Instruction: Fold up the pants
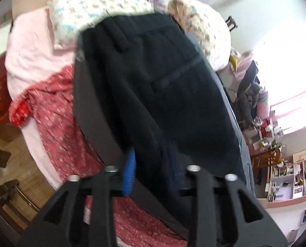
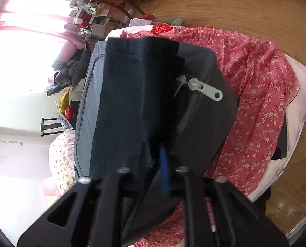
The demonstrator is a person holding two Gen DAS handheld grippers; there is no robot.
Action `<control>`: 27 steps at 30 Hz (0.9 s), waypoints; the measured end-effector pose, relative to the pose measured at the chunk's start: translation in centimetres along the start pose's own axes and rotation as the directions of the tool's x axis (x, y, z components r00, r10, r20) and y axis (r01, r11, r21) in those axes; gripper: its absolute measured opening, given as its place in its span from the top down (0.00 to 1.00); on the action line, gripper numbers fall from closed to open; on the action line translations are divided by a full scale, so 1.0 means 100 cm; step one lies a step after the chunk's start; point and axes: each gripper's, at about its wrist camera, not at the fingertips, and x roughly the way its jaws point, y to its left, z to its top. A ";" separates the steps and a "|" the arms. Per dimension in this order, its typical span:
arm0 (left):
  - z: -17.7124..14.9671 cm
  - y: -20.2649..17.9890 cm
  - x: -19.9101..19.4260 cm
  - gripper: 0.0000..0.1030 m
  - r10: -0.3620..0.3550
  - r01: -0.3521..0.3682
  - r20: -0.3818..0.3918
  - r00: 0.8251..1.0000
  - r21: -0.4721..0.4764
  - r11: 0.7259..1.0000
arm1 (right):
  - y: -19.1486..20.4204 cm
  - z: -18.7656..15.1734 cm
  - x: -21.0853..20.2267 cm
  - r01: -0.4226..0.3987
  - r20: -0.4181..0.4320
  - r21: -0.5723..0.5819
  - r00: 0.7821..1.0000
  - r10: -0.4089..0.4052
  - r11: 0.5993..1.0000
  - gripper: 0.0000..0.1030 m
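Note:
Folded dark navy pants (image 1: pixel 163 82) lie on a grey zippered fabric case (image 1: pixel 87 107) on the bed. My left gripper (image 1: pixel 153 164) is at the pants' near end. Its blue left pad (image 1: pixel 129 173) stands clear beside the cloth, and the other pad is hidden under the fabric. In the right wrist view the pants (image 2: pixel 132 92) stretch away with the waistband at the far end. My right gripper (image 2: pixel 151 164) is at their near edge with jaws apart. One blue pad (image 2: pixel 164 170) shows and cloth covers the other. The pads do not press on the cloth.
The case's white zipper pull (image 2: pixel 206 88) lies beside the pants. A red floral cloth (image 2: pixel 256 92) and a pink sheet (image 1: pixel 29 47) cover the bed, with patterned pillows (image 1: pixel 95 10) at its head. Wooden floor (image 2: pixel 235 4), chairs and cluttered shelves (image 1: pixel 286 181) surround it.

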 end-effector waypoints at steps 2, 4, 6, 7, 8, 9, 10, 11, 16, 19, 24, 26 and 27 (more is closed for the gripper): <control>0.005 0.008 -0.024 0.53 -0.013 0.013 0.083 0.996 0.007 1.000 | -0.001 0.000 -0.006 -0.022 0.013 0.000 1.000 0.022 1.000 0.52; 0.014 0.013 -0.038 0.49 0.000 0.000 0.122 0.993 -0.001 1.000 | -0.002 0.002 -0.010 -0.028 0.027 0.003 0.999 0.028 1.000 0.52; 0.026 0.019 -0.041 0.46 0.014 -0.011 0.119 0.993 -0.034 0.999 | -0.001 0.003 -0.013 -0.031 0.043 0.011 0.999 0.031 0.999 0.52; 0.032 0.021 -0.040 0.46 -0.006 0.012 0.100 0.995 -0.063 0.998 | -0.002 0.002 -0.013 -0.032 0.049 0.015 0.998 0.032 0.999 0.52; 0.035 0.021 -0.039 0.46 -0.032 0.039 0.089 0.996 -0.078 0.996 | -0.002 0.002 -0.015 -0.036 0.059 0.020 0.998 0.035 0.999 0.52; 0.038 0.017 -0.038 0.44 -0.063 0.069 0.082 0.995 -0.075 0.995 | -0.002 0.002 -0.018 -0.039 0.073 0.023 0.997 0.038 0.999 0.52; 0.038 0.013 -0.037 0.40 -0.080 0.085 0.082 0.993 -0.051 0.995 | -0.003 0.003 -0.022 -0.043 0.094 0.026 0.995 0.041 0.999 0.52; 0.038 0.003 -0.036 0.34 -0.096 0.096 0.083 0.992 0.001 0.995 | -0.006 0.003 -0.029 -0.055 0.134 0.032 0.990 0.050 0.998 0.52; 0.036 -0.045 -0.015 0.25 -0.080 0.059 0.078 0.994 0.233 0.971 | -0.020 0.011 -0.043 -0.053 0.203 0.072 0.978 0.037 0.996 0.44; 0.033 -0.049 0.014 0.24 0.051 -0.052 0.011 0.999 0.262 0.964 | -0.031 0.017 -0.047 -0.065 0.223 0.098 0.974 0.042 0.993 0.44; 0.024 -0.038 0.024 0.26 0.074 -0.071 -0.002 0.997 0.246 0.967 | -0.042 0.032 -0.042 -0.123 0.232 0.165 0.969 0.082 0.979 0.44; 0.024 -0.042 0.017 0.24 0.047 -0.047 0.007 0.999 0.241 0.969 | -0.043 0.038 -0.037 -0.147 0.234 0.191 0.967 0.100 0.971 0.42; 0.023 -0.045 0.012 0.23 0.027 -0.029 0.012 1.000 0.243 0.970 | -0.041 0.041 -0.035 -0.165 0.237 0.189 0.964 0.118 0.968 0.42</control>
